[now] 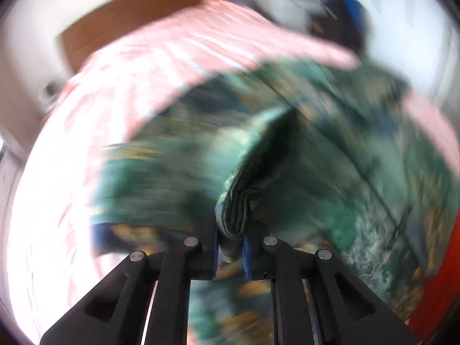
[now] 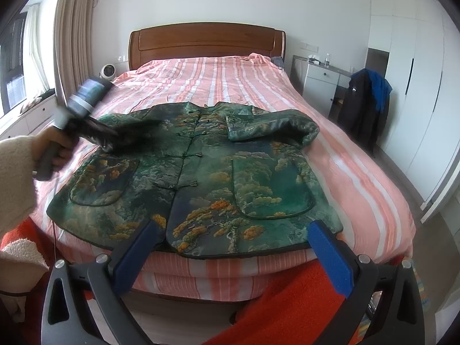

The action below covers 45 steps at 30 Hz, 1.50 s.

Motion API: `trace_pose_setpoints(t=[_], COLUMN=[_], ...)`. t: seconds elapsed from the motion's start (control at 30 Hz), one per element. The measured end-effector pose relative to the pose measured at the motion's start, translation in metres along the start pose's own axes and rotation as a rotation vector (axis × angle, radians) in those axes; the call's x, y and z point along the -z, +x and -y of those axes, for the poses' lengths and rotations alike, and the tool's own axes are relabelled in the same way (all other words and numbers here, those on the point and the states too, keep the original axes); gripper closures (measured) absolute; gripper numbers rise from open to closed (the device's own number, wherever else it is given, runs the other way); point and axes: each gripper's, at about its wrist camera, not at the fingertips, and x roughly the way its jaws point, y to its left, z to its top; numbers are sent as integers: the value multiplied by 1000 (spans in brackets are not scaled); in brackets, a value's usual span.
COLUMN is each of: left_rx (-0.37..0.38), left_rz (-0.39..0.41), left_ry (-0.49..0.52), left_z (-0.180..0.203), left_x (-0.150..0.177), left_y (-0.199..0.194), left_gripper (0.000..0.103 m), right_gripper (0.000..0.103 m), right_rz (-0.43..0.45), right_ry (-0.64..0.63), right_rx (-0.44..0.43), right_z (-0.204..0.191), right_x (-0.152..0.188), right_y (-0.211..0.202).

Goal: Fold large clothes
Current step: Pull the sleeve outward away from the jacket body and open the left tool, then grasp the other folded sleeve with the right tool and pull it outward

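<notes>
A green padded jacket (image 2: 218, 172) with a tree and cloud pattern lies front up on the pink striped bed (image 2: 218, 80). Its right-hand sleeve (image 2: 273, 126) is folded across the chest. At the jacket's left shoulder a hand (image 2: 54, 146) holds my left gripper (image 2: 115, 138), which is blurred. In the left wrist view that gripper (image 1: 231, 241) is shut on a thick fold of the green jacket (image 1: 235, 210). My right gripper (image 2: 234, 225) hovers open over the jacket's near hem, with nothing between its blue pads (image 2: 330, 256).
A wooden headboard (image 2: 207, 40) stands at the far end. A white cabinet (image 2: 319, 80) and a chair with dark and blue clothes (image 2: 365, 103) are at the right of the bed. Red fabric (image 2: 287, 304) lies below the bed's near edge. Curtains (image 2: 74, 28) hang at the left.
</notes>
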Motion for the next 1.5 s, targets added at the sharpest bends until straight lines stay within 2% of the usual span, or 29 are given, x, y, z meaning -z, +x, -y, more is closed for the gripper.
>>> trace_pose_setpoints(t=[0.07,0.17,0.27,0.33,0.4,0.47,0.57,0.67,0.8,0.9,0.93,1.0,1.03,1.13,1.2,1.23,1.3,1.37,1.5], left_rx=[-38,-179,-308,-370,-408,-497,-531,-539,-529,-473,-448,-376,-345,-255,-207,-185,-134,-96,-107], left_rz=[52,101,71,33,-46,-131,-180,-114,-35,36,61,122,148,200,205,202,182,144,83], left_ry=[-157,-420,-682,-790,-893,-972,-1082,-1144,-1084,-1008,-982,-915,-884,-792,-753,-748,-750,-745,-709], left_z=[-58,-159,-246,-284,-317,-337,-352,-343,-308,-272,-258,-219,-201,-147,-115,-102,-83,-71,-61], left_x=[5,32,80,113,151,184,223,238,222,193,183,160,151,128,125,126,129,132,135], left_y=[-33,-74,-90,-88,-75,-64,-62,-81,-109,-127,-134,-145,-149,-153,-149,-146,-136,-124,-111], left_gripper=[91,91,91,90,78,75,53,38,29,22,20,11,10,6,6,6,6,6,6], right_gripper=[0,0,0,0,0,0,0,0,0,1,1,1,1,1,1,1,1,1,1], right_rz=[-10,-16,-17,-11,-9,-17,-24,-27,-44,-35,-35,-33,-6,94,86,48,-26,-49,-87], right_ry=[2,-15,-50,-67,-81,-82,-78,-79,-86,-97,-72,-14,2,-39,-115,-150,-254,-412,-619], right_rx=[-9,-31,-57,-65,-72,-74,-64,-58,-78,-187,-278,-366,-362,-220,-115,-104,-135,-135,-67], right_z=[-1,-9,-21,-26,-30,-30,-28,-27,-30,-34,-29,-10,7,47,64,67,58,34,-5], right_x=[-1,-2,-3,-3,-2,-1,-2,-2,-2,-3,-7,-20,-31,-64,-91,-102,-120,-129,-138], right_y=[5,10,13,12,11,11,11,10,15,16,18,27,35,61,98,118,165,209,286])
